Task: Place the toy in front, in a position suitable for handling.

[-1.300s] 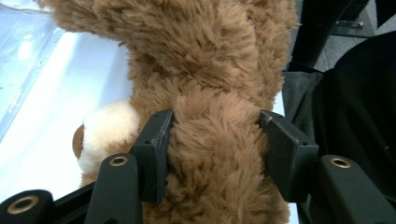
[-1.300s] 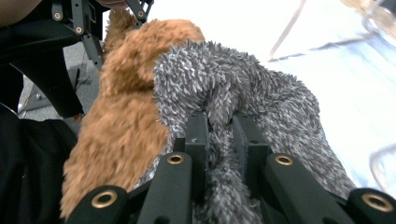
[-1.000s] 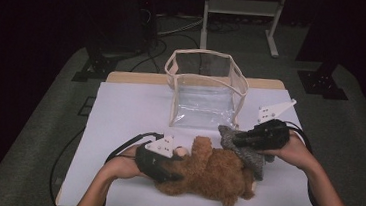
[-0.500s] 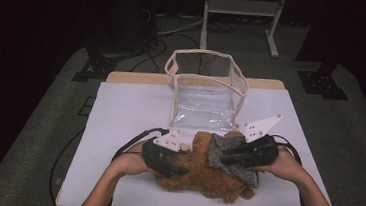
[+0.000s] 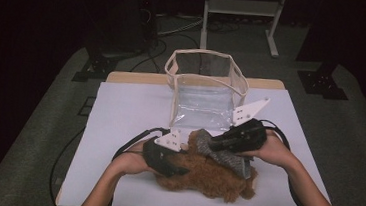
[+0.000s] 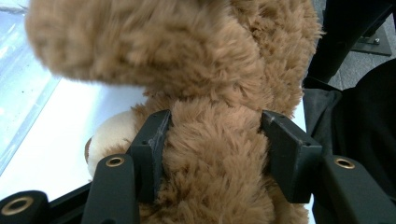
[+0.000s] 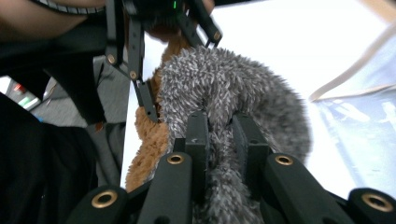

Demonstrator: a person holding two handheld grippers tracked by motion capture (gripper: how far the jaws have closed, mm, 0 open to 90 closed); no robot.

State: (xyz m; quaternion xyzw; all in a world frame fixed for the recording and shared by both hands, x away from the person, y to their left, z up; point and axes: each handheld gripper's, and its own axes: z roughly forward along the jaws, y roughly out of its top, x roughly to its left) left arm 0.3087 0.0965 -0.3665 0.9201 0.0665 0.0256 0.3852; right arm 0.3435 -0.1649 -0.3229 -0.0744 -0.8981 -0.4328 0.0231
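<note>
left gripper view has our left gripper clamped on the brown teddy bear lying on the white table; our right gripper pinches a grey plush toy over it. both seem soft and light, best held by a thick fold.

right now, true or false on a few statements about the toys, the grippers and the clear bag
1. The left gripper is clamped on the brown plush toy. True.
2. The right gripper holds nothing. False: its jaws pinch the grey furry toy.
3. The clear bag lies flat and folded. False: it stands upright with its top open, behind the toys.
4. The grey furry toy lies over the brown plush toy. True.
5. The brown plush toy is already inside the clear bag. False: it lies on the white table in front of the bag.
</note>
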